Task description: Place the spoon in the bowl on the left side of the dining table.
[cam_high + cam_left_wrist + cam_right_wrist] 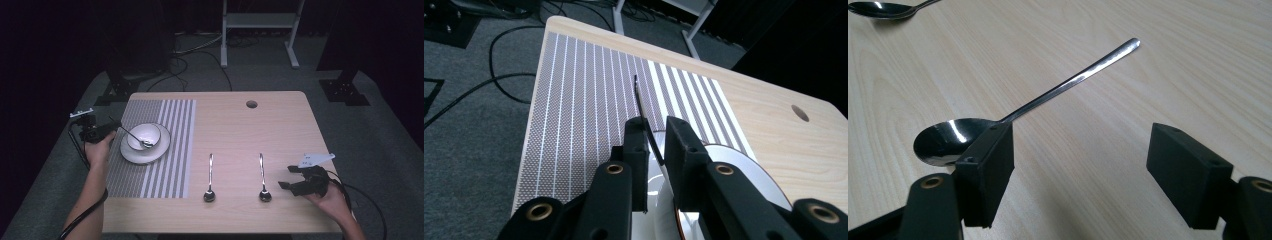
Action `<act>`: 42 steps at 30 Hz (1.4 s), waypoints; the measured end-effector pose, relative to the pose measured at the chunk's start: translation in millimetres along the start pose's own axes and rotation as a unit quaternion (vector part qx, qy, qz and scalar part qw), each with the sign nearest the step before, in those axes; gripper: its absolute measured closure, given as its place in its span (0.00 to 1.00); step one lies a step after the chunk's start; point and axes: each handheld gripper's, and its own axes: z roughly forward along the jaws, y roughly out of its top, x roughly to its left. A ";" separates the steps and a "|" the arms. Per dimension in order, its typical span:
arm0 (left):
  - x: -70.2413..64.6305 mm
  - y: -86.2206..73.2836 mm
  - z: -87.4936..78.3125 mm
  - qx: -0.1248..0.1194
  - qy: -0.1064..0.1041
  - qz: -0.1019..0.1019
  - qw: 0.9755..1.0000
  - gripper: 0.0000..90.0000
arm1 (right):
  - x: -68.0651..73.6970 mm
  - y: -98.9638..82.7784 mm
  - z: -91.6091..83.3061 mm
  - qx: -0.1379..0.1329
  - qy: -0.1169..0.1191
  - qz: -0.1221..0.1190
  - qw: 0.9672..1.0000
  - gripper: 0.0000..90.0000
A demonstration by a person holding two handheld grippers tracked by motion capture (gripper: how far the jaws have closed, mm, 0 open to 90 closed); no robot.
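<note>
A white bowl (150,132) sits on a white plate (131,156) on the striped placemat (165,165). A spoon (131,134) leans in the bowl, its handle pointing out to the left. My left gripper (114,127) is at that handle. In the left gripper view the thin handle (639,95) runs through the narrow gap of this gripper (655,137), whose jaws stand slightly apart and do not press on it. Two more spoons (209,180) (262,177) lie on bare wood. My right gripper (286,177) is open just right of the nearer spoon (1068,82), with wide jaws (1083,137) over the table.
The light wooden table (280,125) has a round hole (251,104) near its far edge. Grey carpet, cables and a white metal frame (257,22) lie beyond it. A second spoon (883,9) shows at the top left of the right gripper view.
</note>
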 end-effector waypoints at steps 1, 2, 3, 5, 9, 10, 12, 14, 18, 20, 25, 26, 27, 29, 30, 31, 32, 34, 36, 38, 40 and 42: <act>0.0 -0.6 0.2 0.001 -0.001 0.000 1.000 0.86 | 0.0 0.1 0.1 0.000 0.000 0.000 1.000 0.29; -0.1 -1.4 0.4 0.002 -0.001 0.001 1.000 0.86 | -0.1 0.2 0.3 -0.001 0.000 -0.001 1.000 0.29; -0.1 -1.8 0.6 0.002 -0.002 0.001 1.000 0.85 | 0.5 0.5 0.5 0.000 0.001 0.001 1.000 0.29; 0.1 -3.3 0.8 0.003 -0.004 -0.001 1.000 0.83 | 0.5 0.8 0.9 0.001 0.001 0.000 1.000 0.29; 0.5 -6.6 0.6 0.007 -0.008 -0.003 1.000 0.78 | 0.8 0.8 1.5 0.002 0.001 -0.001 1.000 0.29; 0.6 -7.6 0.3 0.006 -0.009 -0.004 1.000 0.77 | 0.9 0.7 1.4 0.002 0.001 -0.002 1.000 0.29; 1.0 -9.8 -0.9 0.010 -0.009 -0.002 1.000 0.75 | 0.9 0.5 1.0 0.001 0.000 -0.001 1.000 0.29; 0.7 -11.6 -2.4 0.009 -0.013 -0.003 1.000 0.72 | 1.1 0.4 0.8 0.001 0.000 0.000 1.000 0.29; -1.1 -15.8 -6.4 0.016 -0.012 0.008 1.000 0.66 | 0.6 0.8 1.0 0.002 -0.002 0.001 1.000 0.28; -1.8 -17.7 -9.0 0.019 -0.012 0.015 1.000 0.64 | -0.3 1.1 0.4 0.000 -0.003 0.004 1.000 0.28; -2.6 -23.7 -15.4 0.022 -0.010 0.027 0.999 0.55 | -1.5 0.4 -0.6 -0.002 -0.006 0.005 1.000 0.28; -2.3 -25.3 -16.3 0.022 -0.012 0.027 0.999 0.54 | -1.2 0.1 -0.7 -0.003 -0.007 0.007 1.000 0.28; -2.0 -26.5 -17.4 0.024 -0.013 0.028 0.999 0.52 | -1.2 -0.2 -0.8 -0.002 -0.007 0.006 1.000 0.28; -1.4 -29.0 -18.9 0.025 -0.013 0.031 0.999 0.49 | -1.1 -0.9 -1.0 -0.002 -0.007 0.008 1.000 0.28; -1.2 -30.0 -19.7 0.025 -0.011 0.031 0.999 0.49 | -1.1 -0.9 -1.0 -0.002 -0.007 0.008 1.000 0.28; -0.6 -30.8 -20.8 0.027 -0.011 0.033 0.999 0.47 | -1.3 -1.0 -1.2 -0.002 -0.008 0.006 1.000 0.28; -0.7 -31.7 -21.8 0.026 -0.012 0.032 0.999 0.46 | -1.5 -0.9 -1.4 -0.002 -0.009 0.006 1.000 0.28; -0.6 -32.9 -23.8 0.026 -0.011 0.035 0.999 0.44 | -1.8 -0.7 -2.0 -0.004 -0.009 0.007 1.000 0.28; -1.6 -34.2 -25.5 0.026 -0.013 0.038 0.999 0.42 | -2.1 -0.7 -2.2 -0.005 -0.010 0.008 1.000 0.28; -3.2 -35.6 -26.9 0.027 -0.014 0.042 0.999 0.40 | -2.3 -0.8 -2.2 -0.003 -0.010 0.008 1.000 0.28; -5.5 -37.4 -28.0 0.030 -0.018 0.047 0.998 0.38 | -2.3 -1.0 -2.1 -0.004 -0.010 0.008 1.000 0.27; -8.5 -39.6 -29.2 0.031 -0.019 0.050 0.998 0.33 | -2.5 -1.0 -2.5 -0.003 -0.011 0.009 1.000 0.27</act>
